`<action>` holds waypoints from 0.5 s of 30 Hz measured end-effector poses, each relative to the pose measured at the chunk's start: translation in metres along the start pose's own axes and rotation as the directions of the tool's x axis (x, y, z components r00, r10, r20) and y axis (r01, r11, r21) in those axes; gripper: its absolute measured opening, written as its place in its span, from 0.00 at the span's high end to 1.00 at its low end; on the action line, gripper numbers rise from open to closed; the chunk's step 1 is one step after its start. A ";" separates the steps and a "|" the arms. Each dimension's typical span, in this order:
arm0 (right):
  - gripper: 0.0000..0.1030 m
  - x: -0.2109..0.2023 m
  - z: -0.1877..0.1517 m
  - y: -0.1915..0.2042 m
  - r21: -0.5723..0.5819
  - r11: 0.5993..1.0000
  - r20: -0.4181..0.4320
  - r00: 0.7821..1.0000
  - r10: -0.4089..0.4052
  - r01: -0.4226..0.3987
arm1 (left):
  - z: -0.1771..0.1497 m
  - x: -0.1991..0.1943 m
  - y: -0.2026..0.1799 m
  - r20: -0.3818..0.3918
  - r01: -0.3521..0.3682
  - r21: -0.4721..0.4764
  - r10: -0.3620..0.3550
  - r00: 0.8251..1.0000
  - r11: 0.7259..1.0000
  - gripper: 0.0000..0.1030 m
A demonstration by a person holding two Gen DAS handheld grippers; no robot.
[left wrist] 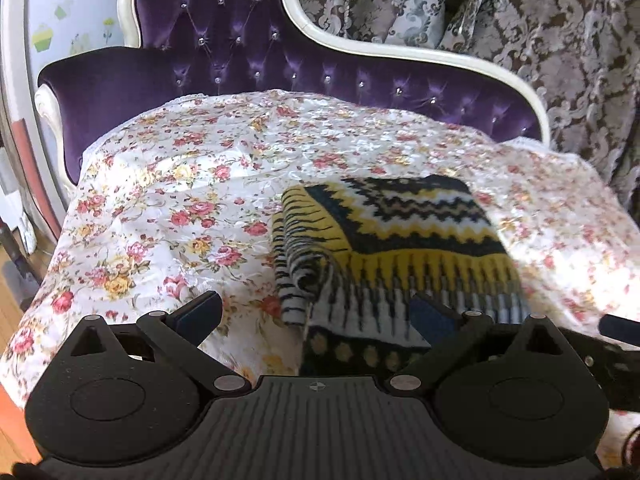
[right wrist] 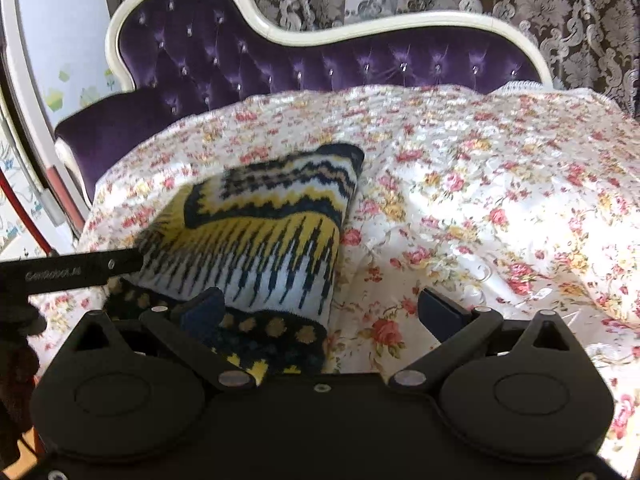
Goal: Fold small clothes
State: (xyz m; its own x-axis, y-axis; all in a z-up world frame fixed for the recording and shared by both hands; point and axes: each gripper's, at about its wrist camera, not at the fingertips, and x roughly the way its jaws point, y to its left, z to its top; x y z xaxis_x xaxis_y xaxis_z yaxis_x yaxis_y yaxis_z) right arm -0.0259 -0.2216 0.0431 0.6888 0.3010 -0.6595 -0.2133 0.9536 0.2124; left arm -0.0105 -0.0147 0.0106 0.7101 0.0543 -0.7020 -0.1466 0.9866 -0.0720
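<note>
A knitted garment (left wrist: 392,248) in yellow, white and dark zigzag bands lies folded on the floral cloth (left wrist: 180,200). Its left edge is doubled into a striped roll. My left gripper (left wrist: 320,316) is open at the garment's near edge, with the right finger over the knit and the left finger over bare cloth. In the right wrist view the same garment (right wrist: 272,240) lies left of centre. My right gripper (right wrist: 320,312) is open, its left finger resting over the dotted dark hem and its right finger above the cloth. Nothing is clamped in either gripper.
The floral cloth (right wrist: 500,200) covers the seat of a purple tufted sofa (left wrist: 224,40) with a white frame. Patterned curtains (left wrist: 540,20) hang behind. The left gripper's body (right wrist: 68,270) juts in at the left of the right wrist view. Wooden floor (left wrist: 12,320) shows at the left.
</note>
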 end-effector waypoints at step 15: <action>0.01 -0.029 -0.001 0.007 -0.009 1.000 0.080 0.997 0.014 -0.014 | -0.014 -0.040 -0.014 0.040 -0.027 0.073 0.025 0.999 0.997 0.02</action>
State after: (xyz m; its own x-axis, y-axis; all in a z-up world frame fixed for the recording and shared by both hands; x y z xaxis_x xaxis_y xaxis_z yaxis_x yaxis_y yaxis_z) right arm -0.0482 -0.2232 0.0634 0.7391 0.3131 -0.5965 -0.2292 0.9495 0.2144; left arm -0.0464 -0.0331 0.0295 0.7334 0.0847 -0.6745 -0.1156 0.9933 -0.0009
